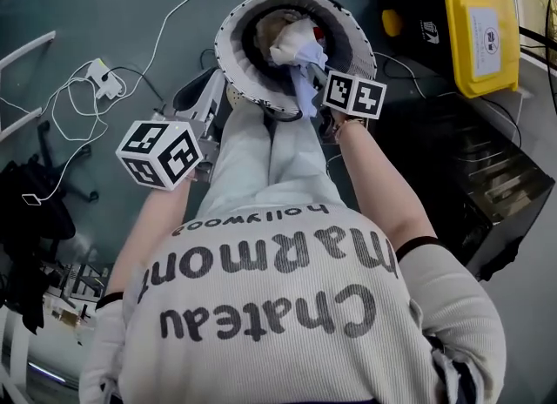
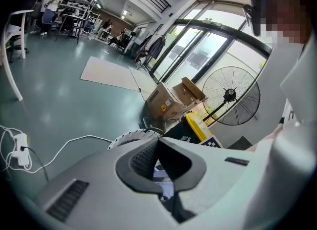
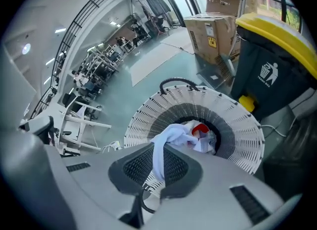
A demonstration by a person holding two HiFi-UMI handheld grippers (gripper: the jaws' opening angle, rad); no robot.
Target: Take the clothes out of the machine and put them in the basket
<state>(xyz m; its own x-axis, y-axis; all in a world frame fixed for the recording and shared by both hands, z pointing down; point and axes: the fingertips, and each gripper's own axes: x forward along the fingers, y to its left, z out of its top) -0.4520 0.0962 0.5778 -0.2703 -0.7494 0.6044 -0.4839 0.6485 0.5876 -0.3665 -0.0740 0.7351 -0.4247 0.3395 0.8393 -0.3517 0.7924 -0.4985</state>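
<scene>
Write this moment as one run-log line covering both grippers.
right gripper: shut on white garment | garment reaches into basket | left gripper: shut, empty

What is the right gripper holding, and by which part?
The right gripper pinches a white cloth by one end; the rest trails into the basket.

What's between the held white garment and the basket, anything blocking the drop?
Nothing visible. The right gripper is shut on the white garment just above the open mouth of the basket. The cloth's far end lies on the clothes inside.
</scene>
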